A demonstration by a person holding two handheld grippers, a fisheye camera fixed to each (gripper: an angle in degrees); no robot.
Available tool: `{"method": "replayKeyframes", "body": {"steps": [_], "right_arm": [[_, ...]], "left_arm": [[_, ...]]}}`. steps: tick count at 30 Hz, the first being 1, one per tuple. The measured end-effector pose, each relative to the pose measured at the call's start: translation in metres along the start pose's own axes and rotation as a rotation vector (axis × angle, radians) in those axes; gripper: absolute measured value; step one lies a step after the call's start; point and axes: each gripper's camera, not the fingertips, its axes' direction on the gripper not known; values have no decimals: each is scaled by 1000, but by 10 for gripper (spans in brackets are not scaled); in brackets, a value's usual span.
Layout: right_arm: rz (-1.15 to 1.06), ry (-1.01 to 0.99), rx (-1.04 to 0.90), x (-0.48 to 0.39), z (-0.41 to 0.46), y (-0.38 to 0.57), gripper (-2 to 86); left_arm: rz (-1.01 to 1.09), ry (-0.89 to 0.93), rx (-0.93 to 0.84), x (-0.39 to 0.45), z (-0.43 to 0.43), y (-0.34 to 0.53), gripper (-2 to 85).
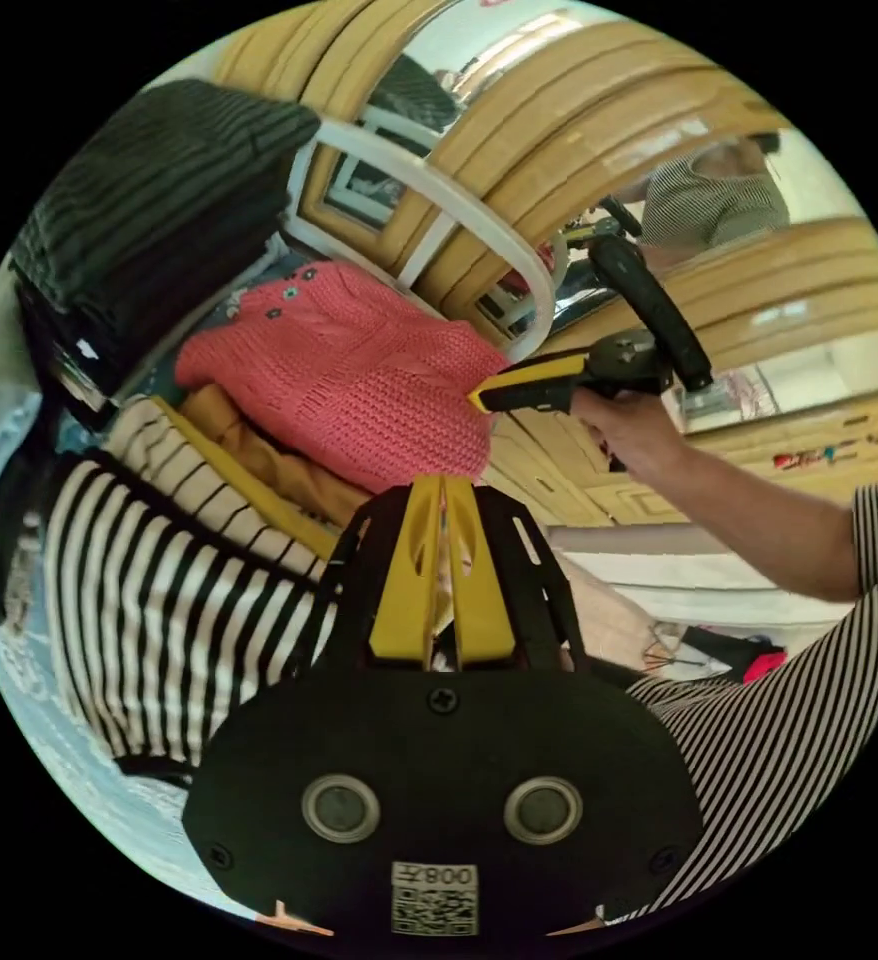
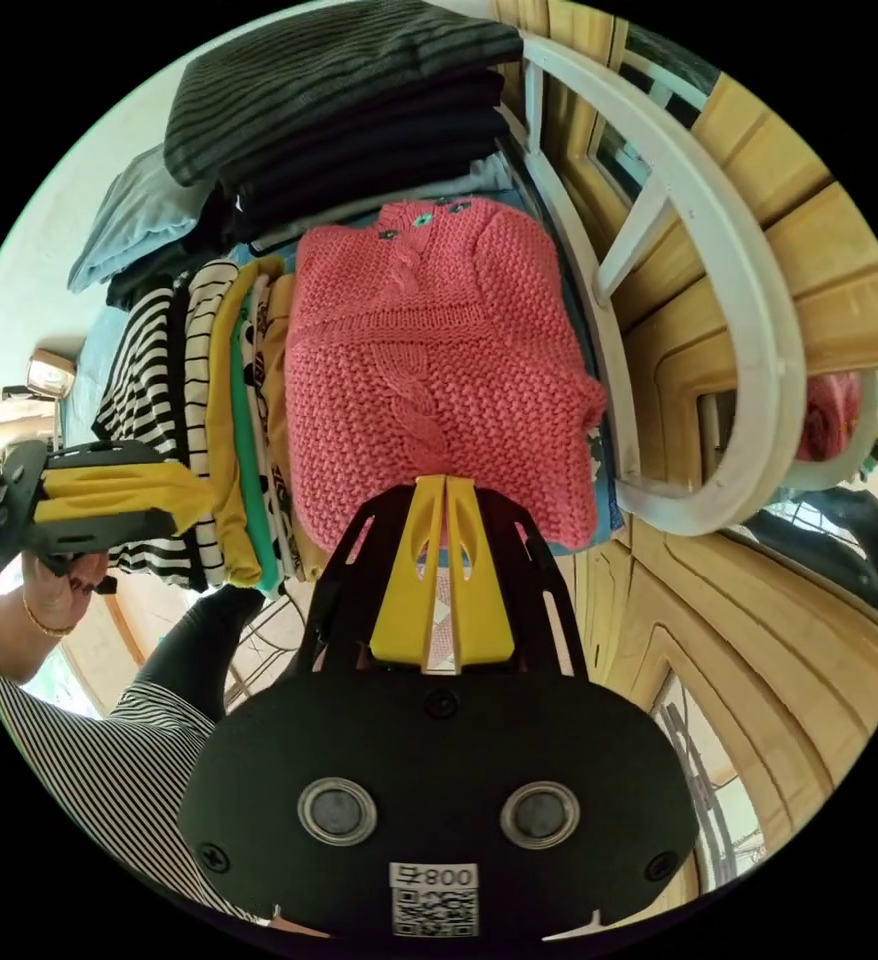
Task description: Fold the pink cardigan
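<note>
Nearest, the left gripper (image 1: 444, 490) and right gripper (image 2: 445, 490) each hold their yellow jaws pressed together on nothing, while beyond them the folded pink cardigan (image 2: 434, 370) lies atop a clothes stack beside a striped pile (image 2: 154, 400) and white rail (image 2: 719, 300).

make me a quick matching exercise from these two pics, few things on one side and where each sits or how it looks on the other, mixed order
Things:
1. pink cardigan
2. dark striped stack
3. black and white striped top
4. white chair back

Descriptions:
A. curved frame against the wooden wall
B. folded, cable knit, small dark buttons at one end
C. thick pile beyond the cardigan's button end
D. in the row of folded clothes by the cardigan, on the side towards the left gripper

Pairs: 1-B, 2-C, 3-D, 4-A
</note>
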Motion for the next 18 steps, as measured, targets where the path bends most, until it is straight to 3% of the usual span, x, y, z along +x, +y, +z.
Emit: {"method": "replayKeyframes", "body": {"steps": [5, 7, 18], "right_arm": [[4, 5, 77, -65, -50, -4, 2], [-4, -3, 102, -96, -66, -7, 3], [-169, -138, 239, -368, -123, -65, 44]], "left_arm": [[99, -376, -61, -2, -55, 102, 2], [67, -439, -88, -17, -71, 141, 3], [-185, -454, -48, -143, -167, 399, 5]]}}
